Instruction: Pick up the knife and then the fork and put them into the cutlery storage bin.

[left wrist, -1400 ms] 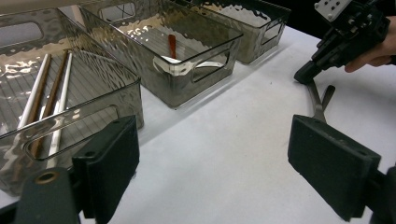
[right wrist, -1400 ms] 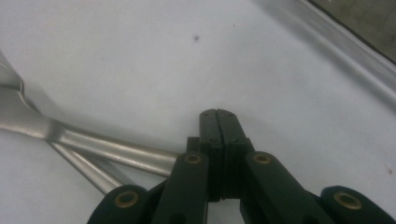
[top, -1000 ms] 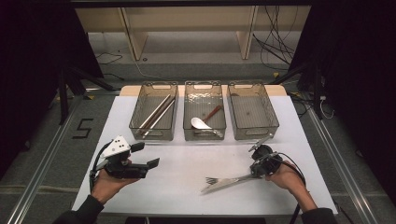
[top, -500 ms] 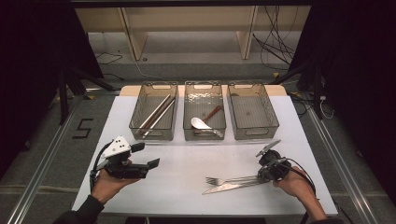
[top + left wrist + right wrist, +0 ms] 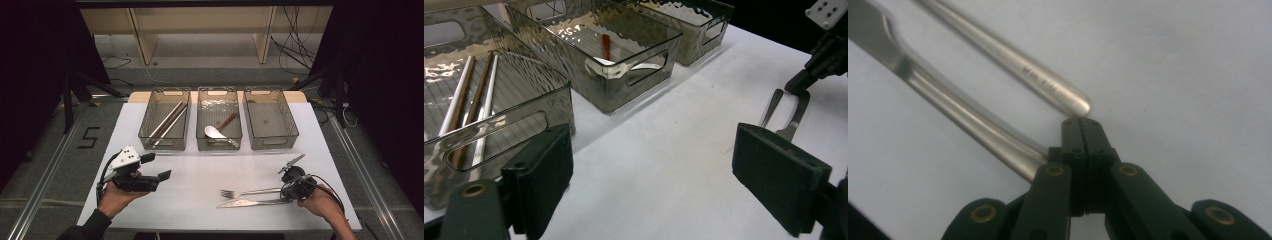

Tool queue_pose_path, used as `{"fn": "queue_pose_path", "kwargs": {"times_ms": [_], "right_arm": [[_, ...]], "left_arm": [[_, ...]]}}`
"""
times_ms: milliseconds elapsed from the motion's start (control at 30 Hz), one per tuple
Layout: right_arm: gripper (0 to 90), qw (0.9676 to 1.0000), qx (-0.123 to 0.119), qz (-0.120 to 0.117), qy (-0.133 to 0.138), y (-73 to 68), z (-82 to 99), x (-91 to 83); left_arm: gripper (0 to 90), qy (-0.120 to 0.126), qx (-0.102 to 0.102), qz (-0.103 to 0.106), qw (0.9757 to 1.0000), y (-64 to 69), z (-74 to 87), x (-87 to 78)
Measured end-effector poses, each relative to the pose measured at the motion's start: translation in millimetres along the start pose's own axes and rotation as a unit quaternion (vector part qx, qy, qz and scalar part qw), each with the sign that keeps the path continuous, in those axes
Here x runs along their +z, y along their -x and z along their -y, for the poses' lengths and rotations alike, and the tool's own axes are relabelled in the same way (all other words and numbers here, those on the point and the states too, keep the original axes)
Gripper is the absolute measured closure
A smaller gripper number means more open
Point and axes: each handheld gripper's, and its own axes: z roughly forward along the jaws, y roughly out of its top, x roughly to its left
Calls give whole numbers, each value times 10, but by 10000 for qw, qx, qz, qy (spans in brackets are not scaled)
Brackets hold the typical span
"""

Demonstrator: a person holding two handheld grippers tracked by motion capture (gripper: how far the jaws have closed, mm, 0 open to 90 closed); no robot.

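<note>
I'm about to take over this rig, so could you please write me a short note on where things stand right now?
Left gripper: open, empty, held over the table's left side.
Right gripper: shut, holding nothing, tips at the handle ends of the fork and knife.
Fork and knife lie side by side on the table near the right gripper, outside the bins.
Left bin holds chopsticks; middle bin holds a spoon; right bin looks empty.
Left to do, probably: fork and knife still need sorting, perhaps into the right bin.
</note>
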Motion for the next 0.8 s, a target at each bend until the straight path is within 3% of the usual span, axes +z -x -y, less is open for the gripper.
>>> {"fn": "queue_pose_path", "kwargs": {"times_ms": [233, 367, 567, 667, 800], "right_arm": [[900, 9998, -170, -24, -142, -113, 66, -49], [876, 9996, -280, -18, -39, -138, 61, -79], [654, 9964, -775, -268, 234, -285, -30, -134], [543, 9938, -1019, -420, 177, -385, -79, -128], [479, 9914, -1221, -453, 79, -476, -127, -96]], "left_arm": [[162, -21, 26, 0, 10000, 4, -2, 1], [162, -19, 27, -1, 10000, 4, -3, 2], [162, -20, 32, 3, 10000, 4, -2, 4], [162, -21, 34, 1, 10000, 3, -1, 4], [162, -24, 37, 2, 10000, 4, -1, 5]]}}
